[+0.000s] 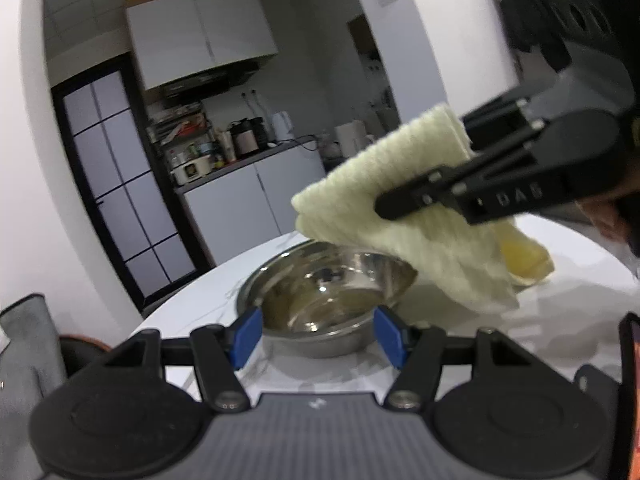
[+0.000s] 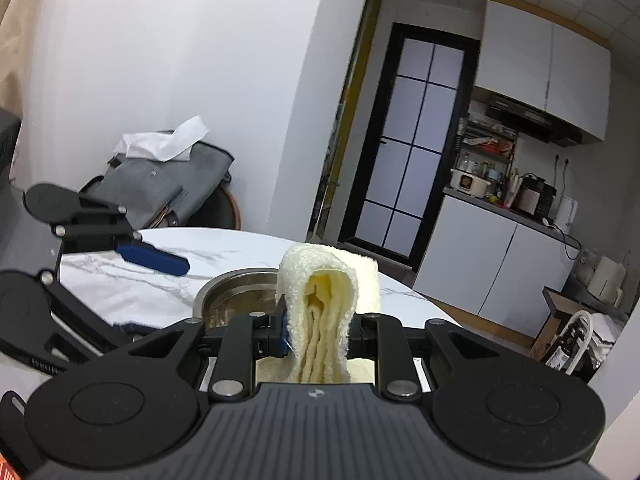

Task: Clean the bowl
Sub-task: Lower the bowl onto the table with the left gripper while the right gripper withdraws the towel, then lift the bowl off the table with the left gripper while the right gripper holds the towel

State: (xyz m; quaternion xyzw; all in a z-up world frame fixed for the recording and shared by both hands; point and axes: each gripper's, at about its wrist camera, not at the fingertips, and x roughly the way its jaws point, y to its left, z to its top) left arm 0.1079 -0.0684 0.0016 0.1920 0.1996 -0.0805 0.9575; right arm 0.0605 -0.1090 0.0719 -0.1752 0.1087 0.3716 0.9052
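A steel bowl (image 1: 324,300) stands on the white marble table (image 1: 560,320). My left gripper (image 1: 318,332) is open, its blue pads on either side of the bowl's near rim without gripping it. My right gripper (image 2: 318,330) is shut on a folded pale yellow cloth (image 2: 328,304) and holds it above the bowl's right rim. In the left wrist view the cloth (image 1: 400,208) hangs from the right gripper over the bowl. The bowl (image 2: 236,296) is partly hidden behind the cloth in the right wrist view. The left gripper's blue fingertip (image 2: 154,258) shows at the left.
A grey bag (image 2: 160,188) with white tissue sits on a chair beyond the table. Kitchen cabinets and a counter with appliances (image 1: 240,148) stand at the back. A dark glass door (image 2: 412,152) is beyond the table.
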